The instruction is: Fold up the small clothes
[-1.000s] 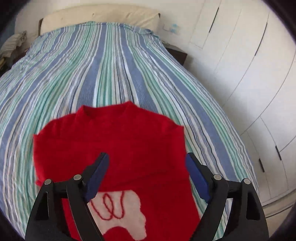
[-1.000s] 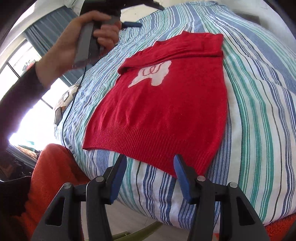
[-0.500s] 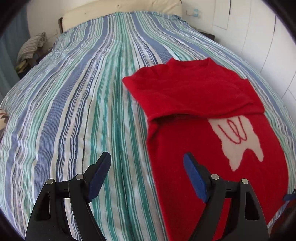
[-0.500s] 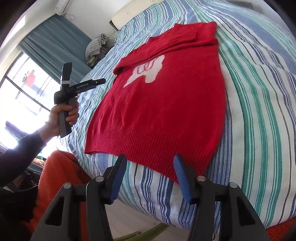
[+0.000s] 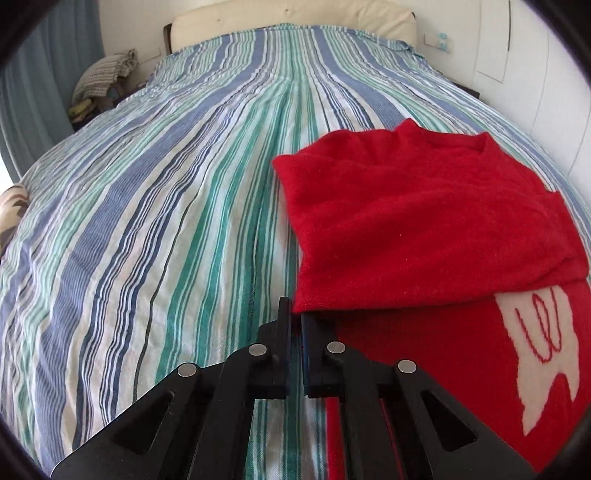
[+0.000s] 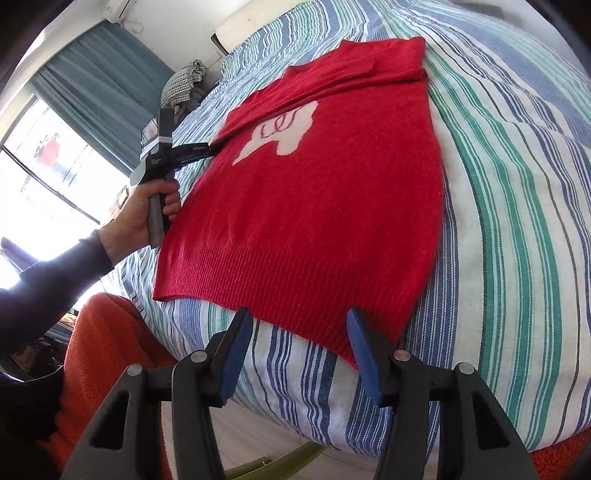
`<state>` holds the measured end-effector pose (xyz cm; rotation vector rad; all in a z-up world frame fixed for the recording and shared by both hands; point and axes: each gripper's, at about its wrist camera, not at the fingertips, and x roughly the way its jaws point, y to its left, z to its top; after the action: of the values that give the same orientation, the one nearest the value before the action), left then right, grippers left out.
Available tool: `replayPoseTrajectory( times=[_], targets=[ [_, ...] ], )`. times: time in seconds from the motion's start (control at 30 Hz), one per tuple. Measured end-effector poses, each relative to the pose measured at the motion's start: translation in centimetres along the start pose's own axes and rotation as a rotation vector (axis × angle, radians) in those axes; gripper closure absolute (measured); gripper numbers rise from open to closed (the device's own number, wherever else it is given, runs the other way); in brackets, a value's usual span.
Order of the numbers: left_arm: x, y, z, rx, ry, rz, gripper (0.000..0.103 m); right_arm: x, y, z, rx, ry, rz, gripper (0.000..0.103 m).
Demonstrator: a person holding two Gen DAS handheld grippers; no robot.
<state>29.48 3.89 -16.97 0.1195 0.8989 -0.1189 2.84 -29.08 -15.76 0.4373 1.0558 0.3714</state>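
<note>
A red knit sweater (image 6: 325, 192) with a white motif lies flat on the striped bed, its sleeves folded across the chest. In the left wrist view the sweater (image 5: 424, 229) fills the right half. My left gripper (image 5: 294, 317) is shut, its tips at the sweater's left edge by the folded sleeve end; I cannot tell if cloth is pinched. It also shows in the right wrist view (image 6: 208, 149), held by a hand. My right gripper (image 6: 299, 325) is open and empty, just in front of the ribbed hem.
The striped bedspread (image 5: 166, 192) covers the whole bed. A cream headboard (image 5: 288, 18) stands at the far end. A pile of cloth (image 6: 184, 79) sits by the blue curtain (image 6: 99, 77). An orange blanket (image 6: 107, 358) lies below the bed's near edge.
My left gripper has moved down to the sweater's left edge and closed from wide open. My right gripper has stayed open at the hem.
</note>
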Motion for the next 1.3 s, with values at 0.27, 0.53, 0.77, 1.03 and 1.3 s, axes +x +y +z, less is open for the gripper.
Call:
replayPoseTrajectory(
  times=[0.27,0.53,0.77,1.03,1.3],
  targets=[
    [0.6,0.0,-0.3,-0.016,0.017,-0.023,0.098,0.3,0.0,0.2,-0.001,0.008,0.001,0.05],
    [-0.3,0.3,-1.4,0.008,0.046,-0.005,0.095,0.0,0.0,0.3,-0.009,0.0,-0.005,0.05],
    [-4.9,1.9,-3.8,-0.034,0.056,-0.001,0.056,-1.9,0.4,0.6,-0.022,-0.078,-0.015,0.05],
    [-13.1,-2.6,-9.3,0.009,0.0,-0.144,0.035,-3.3,-0.3,1.0,-0.011,-0.147,-0.077,0.05],
    [-12.6,-6.7,-16.0,0.036,0.05,-0.134,0.03,-0.3,-1.1,0.6,-0.005,0.0,-0.163,0.05]
  ],
)
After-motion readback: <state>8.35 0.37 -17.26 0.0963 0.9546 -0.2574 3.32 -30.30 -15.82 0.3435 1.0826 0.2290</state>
